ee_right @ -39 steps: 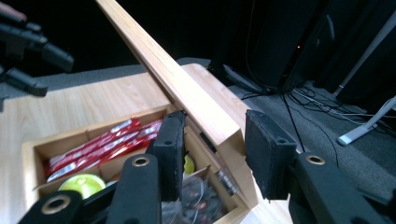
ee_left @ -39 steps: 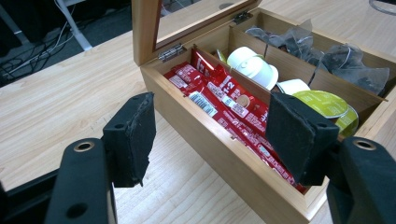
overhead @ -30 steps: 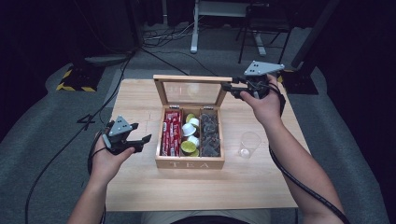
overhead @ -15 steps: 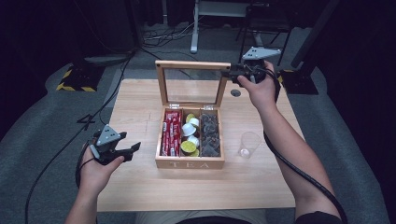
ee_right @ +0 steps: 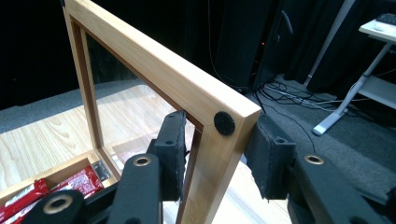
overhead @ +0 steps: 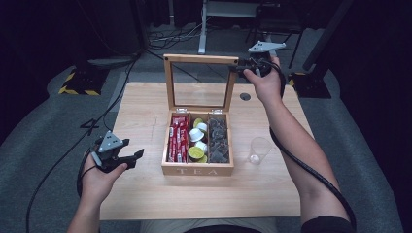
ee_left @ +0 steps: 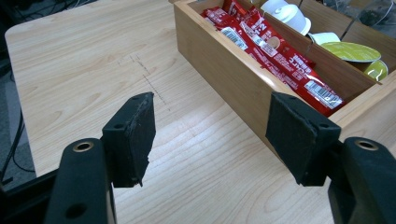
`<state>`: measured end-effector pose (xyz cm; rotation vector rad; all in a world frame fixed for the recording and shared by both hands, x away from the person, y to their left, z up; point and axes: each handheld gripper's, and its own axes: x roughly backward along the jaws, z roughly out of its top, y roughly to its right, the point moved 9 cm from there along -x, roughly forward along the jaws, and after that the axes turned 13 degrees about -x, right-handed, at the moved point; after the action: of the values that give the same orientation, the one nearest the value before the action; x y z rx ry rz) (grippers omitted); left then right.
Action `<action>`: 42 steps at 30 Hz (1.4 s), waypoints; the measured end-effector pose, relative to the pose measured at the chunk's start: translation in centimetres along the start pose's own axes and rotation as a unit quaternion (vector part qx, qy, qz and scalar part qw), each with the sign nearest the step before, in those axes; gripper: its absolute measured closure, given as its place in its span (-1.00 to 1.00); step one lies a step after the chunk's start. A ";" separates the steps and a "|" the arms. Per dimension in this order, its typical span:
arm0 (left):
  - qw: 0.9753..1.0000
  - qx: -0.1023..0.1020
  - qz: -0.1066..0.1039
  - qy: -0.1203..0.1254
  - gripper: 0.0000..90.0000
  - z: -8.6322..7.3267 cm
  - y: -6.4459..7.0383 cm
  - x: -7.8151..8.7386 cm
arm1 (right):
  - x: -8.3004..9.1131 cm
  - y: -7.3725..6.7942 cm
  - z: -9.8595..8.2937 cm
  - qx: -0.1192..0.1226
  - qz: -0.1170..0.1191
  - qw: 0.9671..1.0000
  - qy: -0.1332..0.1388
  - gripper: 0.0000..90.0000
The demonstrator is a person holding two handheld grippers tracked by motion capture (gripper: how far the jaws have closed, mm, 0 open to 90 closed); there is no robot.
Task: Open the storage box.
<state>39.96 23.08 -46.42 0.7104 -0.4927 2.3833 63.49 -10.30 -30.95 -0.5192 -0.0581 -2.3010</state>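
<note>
Since the frame one second back, lid (overhead: pixel 199 82) of the wooden tea box (overhead: pixel 197 169) has swung from a low tilt to upright, and the left tongs (overhead: pixel 137 156) have drawn back from the box toward the near left part of the table (overhead: pixel 145 104). Right tongs (overhead: pixel 234 66) sit at the lid's top right corner, seen from above; in the right gripper view (ee_right: pixel 215 154) the two black pads straddle the wooden frame just below a small round black bumper (ee_right: pixel 224 123), the left pad against the wood, the right pad close beside it, contact there not certain. Lid is a wooden frame with a clear pane, standing on its hinges (overhead: pixel 180 110) at the far edge of the box. Left tongs are spread wide and hold nothing; in the left gripper view (ee_left: pixel 212 140) bare table shows between the pads, with the box's wall (ee_left: pixel 224 79) just beyond the right pad. Box rests mid-table, "TEA" on its near face. Three compartments: red sachets (overhead: pixel 177 141) on the left, white and green capsules (overhead: pixel 198 143) in the middle, dark wrapped packets (overhead: pixel 218 141) on the right. Clear plastic cup (overhead: pixel 258 150) stands on the table right of the box, apart from it. Small round grommet (overhead: pixel 245 96) is set in the table near the right forearm.
</note>
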 end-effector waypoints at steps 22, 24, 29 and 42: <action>1.000 0.006 -0.021 -0.004 -0.26 -0.1 -0.6 -2.0 | -3.8 2.9 -0.2 -0.047 -0.032 0.998 -0.018 0.02; 1.000 0.005 -0.021 -0.003 -0.26 -0.1 -0.6 -2.1 | -4.1 3.1 -0.3 -0.055 -0.031 0.998 -0.018 -0.05; 1.000 0.005 -0.021 -0.002 -0.26 -0.1 -0.7 -2.0 | -4.6 3.1 -0.6 -0.068 -0.028 0.997 -0.016 -0.17; 1.000 0.014 -0.019 -0.014 -0.26 -1.1 -1.2 -2.6 | -3.8 2.7 -1.2 -0.056 -0.029 0.998 -0.027 -0.35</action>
<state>42.10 23.40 -48.60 0.7594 -0.4540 2.3514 67.35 -9.84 -33.80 -0.6455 0.0290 -2.3571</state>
